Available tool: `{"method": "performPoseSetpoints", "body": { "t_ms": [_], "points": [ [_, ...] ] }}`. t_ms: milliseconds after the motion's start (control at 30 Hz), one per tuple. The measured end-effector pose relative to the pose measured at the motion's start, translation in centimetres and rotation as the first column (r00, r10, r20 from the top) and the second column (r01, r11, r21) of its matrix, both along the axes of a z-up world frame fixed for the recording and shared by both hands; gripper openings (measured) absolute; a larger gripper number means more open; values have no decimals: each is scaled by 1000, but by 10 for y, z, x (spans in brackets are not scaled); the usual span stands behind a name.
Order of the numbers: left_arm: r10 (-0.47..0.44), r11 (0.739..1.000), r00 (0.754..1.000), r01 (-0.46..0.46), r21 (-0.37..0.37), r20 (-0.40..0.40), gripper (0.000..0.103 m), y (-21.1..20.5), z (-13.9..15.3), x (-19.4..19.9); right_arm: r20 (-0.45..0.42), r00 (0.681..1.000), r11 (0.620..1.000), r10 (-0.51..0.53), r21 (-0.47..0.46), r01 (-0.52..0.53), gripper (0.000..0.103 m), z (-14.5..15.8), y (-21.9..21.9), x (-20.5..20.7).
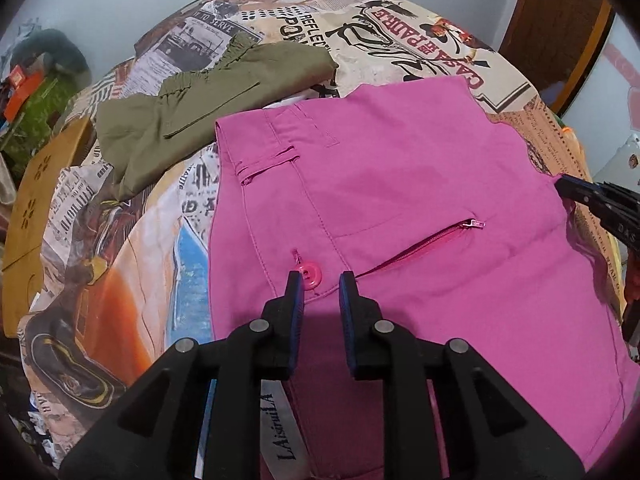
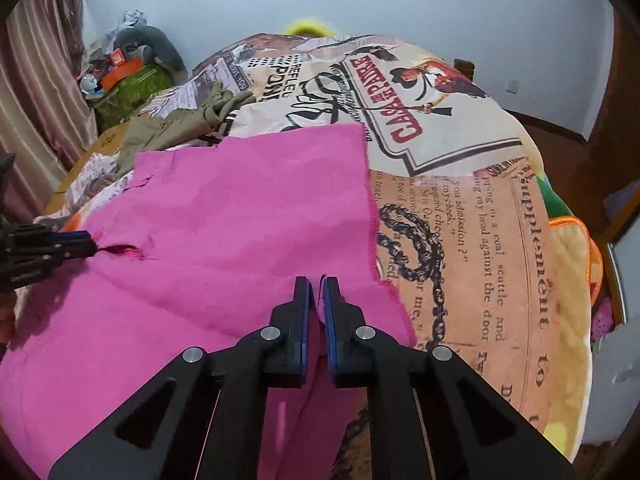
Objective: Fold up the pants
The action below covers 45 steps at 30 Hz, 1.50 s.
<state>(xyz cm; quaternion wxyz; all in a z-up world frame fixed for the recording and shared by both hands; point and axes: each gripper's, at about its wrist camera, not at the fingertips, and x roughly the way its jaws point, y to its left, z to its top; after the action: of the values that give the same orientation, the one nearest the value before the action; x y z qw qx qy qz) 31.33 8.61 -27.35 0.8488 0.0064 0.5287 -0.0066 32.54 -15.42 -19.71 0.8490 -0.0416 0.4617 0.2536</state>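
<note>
Pink pants (image 1: 400, 208) lie spread on a bed covered with a newspaper-print sheet (image 1: 400, 40). The waistband with a pink button (image 1: 309, 276) and a zipped pocket (image 1: 432, 246) faces my left gripper (image 1: 320, 284), whose jaws stand a little apart right over the waistband with pink cloth between them. My right gripper (image 2: 316, 290) is nearly closed and pinches a fold of the pink pants (image 2: 240, 220) near their right edge. The other gripper shows at each view's edge: the right one (image 1: 568, 188) and the left one (image 2: 80, 246).
Folded olive-green pants (image 1: 192, 120) lie at the back left of the bed. A yellow wooden board (image 1: 36, 208) stands at the left. Clutter and a green bag (image 2: 132, 80) sit by the curtain. A colourful blanket (image 2: 572, 280) hangs at the right edge.
</note>
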Motion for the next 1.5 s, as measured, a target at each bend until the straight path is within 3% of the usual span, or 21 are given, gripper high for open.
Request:
{"method": "performPoseSetpoints", "body": {
  "t_ms": [133,233,500,567,633,700,767,833,1067,1267,1500],
  "points": [
    [-7,999,1000,7,41,17,19,-5,-2,-3,-18,1000,996,-10,-85,9,5,-19,2,10],
    [1,1000,1000,-2,16,21,19,-1,-4,-3,-46,999,998,-8,-55,6,5,-27,-5,13],
    [-4,1000,1000,4,8,8,20,0,3,-7,-81,997,992,4,-124,-14,7,-6,-12,11],
    [3,1000,1000,-3,9,9,28,3,9,-8,-55,998,994,-3,-112,-3,12,6,-16,6],
    [16,1000,999,-17,18,30,38,8,16,-10,-21,1000,995,-12,-99,10,28,22,-21,2],
    [33,999,997,-34,26,63,41,14,29,-11,24,1000,996,-19,-89,21,37,36,-22,-1],
    [47,998,994,-50,26,94,49,21,40,-10,67,998,996,-20,-86,25,40,50,-20,-1],
    [66,997,988,-70,27,139,63,28,54,-8,97,995,997,-16,-77,24,43,61,-17,0],
    [95,993,966,-108,42,239,80,48,80,14,195,981,999,0,-54,11,61,83,7,11],
    [117,992,969,-126,30,216,80,61,62,48,214,977,999,2,-51,9,64,76,26,37],
    [131,991,986,-127,-48,107,76,77,21,84,155,988,997,-9,-69,20,64,45,37,76]
  ]
}}
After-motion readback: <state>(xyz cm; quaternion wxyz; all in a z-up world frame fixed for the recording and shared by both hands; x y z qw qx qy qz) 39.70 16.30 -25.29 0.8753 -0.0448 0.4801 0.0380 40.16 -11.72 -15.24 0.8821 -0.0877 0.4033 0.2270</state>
